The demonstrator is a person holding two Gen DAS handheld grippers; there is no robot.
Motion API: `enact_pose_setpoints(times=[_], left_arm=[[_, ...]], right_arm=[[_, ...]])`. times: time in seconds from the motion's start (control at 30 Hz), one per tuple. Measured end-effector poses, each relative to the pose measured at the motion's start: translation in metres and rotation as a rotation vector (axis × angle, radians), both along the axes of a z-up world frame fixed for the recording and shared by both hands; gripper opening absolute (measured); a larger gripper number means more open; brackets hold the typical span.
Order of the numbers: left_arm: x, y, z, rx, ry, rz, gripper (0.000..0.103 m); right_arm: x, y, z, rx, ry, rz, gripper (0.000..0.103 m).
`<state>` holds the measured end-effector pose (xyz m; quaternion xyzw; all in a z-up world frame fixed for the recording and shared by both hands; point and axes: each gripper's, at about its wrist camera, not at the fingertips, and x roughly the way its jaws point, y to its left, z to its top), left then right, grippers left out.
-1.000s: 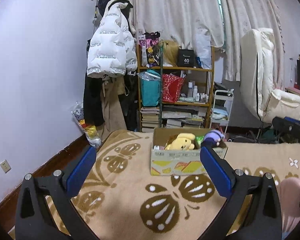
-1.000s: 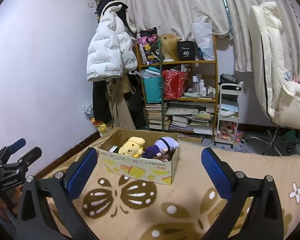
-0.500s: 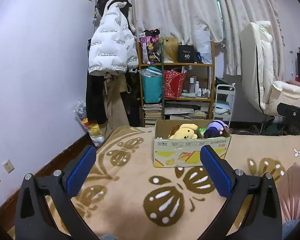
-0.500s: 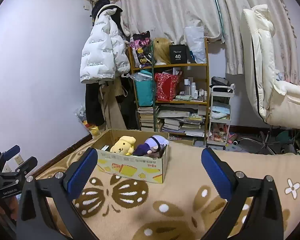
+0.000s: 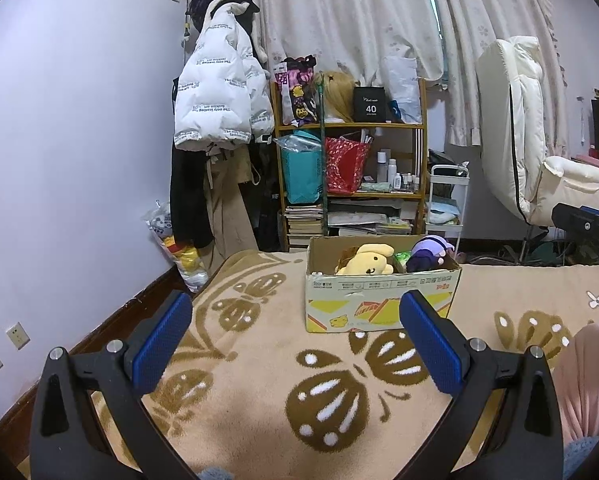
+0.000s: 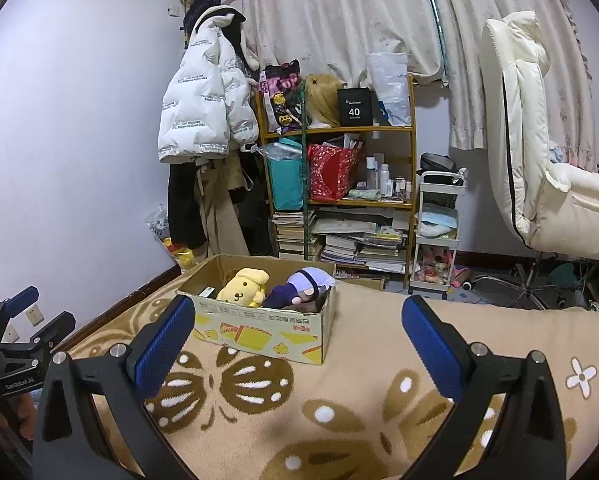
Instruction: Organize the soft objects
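A cardboard box [image 5: 379,300] stands on the beige patterned blanket [image 5: 259,360]. In it lie a yellow plush dog [image 5: 365,264] and a purple plush doll [image 5: 427,254]; something green shows between them. The box [image 6: 267,328], the yellow dog [image 6: 243,286] and the purple doll [image 6: 303,284] also show in the right wrist view. My left gripper [image 5: 295,344] is open and empty, held back from the box. My right gripper [image 6: 299,344] is open and empty, also short of the box. The left gripper [image 6: 15,336] shows at the right wrist view's left edge.
A wooden shelf [image 5: 351,168] with bags, bottles and books stands behind the box. A white jacket [image 5: 215,96] hangs on the wall at left. A white chair [image 5: 531,160] is at right, with a small white cart [image 6: 439,232] beside the shelf.
Both grippers have tilted up and drawn back a little; the box sits slightly farther off and more of the room shows. Both stay open and empty.
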<state>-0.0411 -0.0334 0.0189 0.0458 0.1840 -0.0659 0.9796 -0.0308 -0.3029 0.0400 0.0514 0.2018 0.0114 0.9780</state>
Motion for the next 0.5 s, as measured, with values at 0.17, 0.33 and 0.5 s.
enact_pose_setpoints(times=[0.17,0.33,0.5], left_arm=[[0.0008,0.0004,0.0,0.002,0.002,0.002,0.102],[0.0021,-0.0009,-0.0001,0.003,0.0,0.001,0.102],[0.0011,-0.0036,-0.0016,0.009,-0.001,0.001,0.102]], right_arm=[[0.0,-0.0014,-0.0001,-0.004,0.002,0.005,0.103],[-0.0002,-0.0021,-0.0016,-0.009,0.002,0.0,0.103],[-0.001,-0.0044,-0.0031,-0.011,0.001,0.002,0.103]])
